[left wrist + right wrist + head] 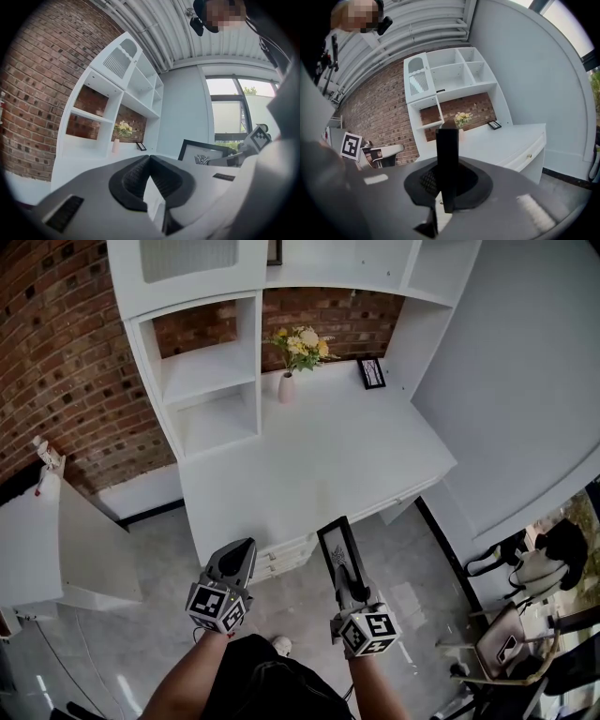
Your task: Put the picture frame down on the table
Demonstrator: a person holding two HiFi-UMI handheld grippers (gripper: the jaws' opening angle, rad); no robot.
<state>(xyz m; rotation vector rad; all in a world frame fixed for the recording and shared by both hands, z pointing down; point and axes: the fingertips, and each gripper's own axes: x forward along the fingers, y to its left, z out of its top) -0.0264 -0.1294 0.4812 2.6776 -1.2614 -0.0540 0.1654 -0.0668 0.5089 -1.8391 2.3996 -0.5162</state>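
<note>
- Our right gripper (343, 570) is clenched on the picture frame (336, 542), which shows edge-on between the pads as a black bar.
- Our left gripper (247, 544) has its jaws pressed together, with nothing between them.
- Each gripper's cube bears black-and-white square markers.
- The frame is slim and black, with a white mat around a small black line drawing. Its face is turned toward our left gripper.
- We hold it in the air just short of the front edge of the white table (309, 456), above the grey floor (291, 601).
</note>
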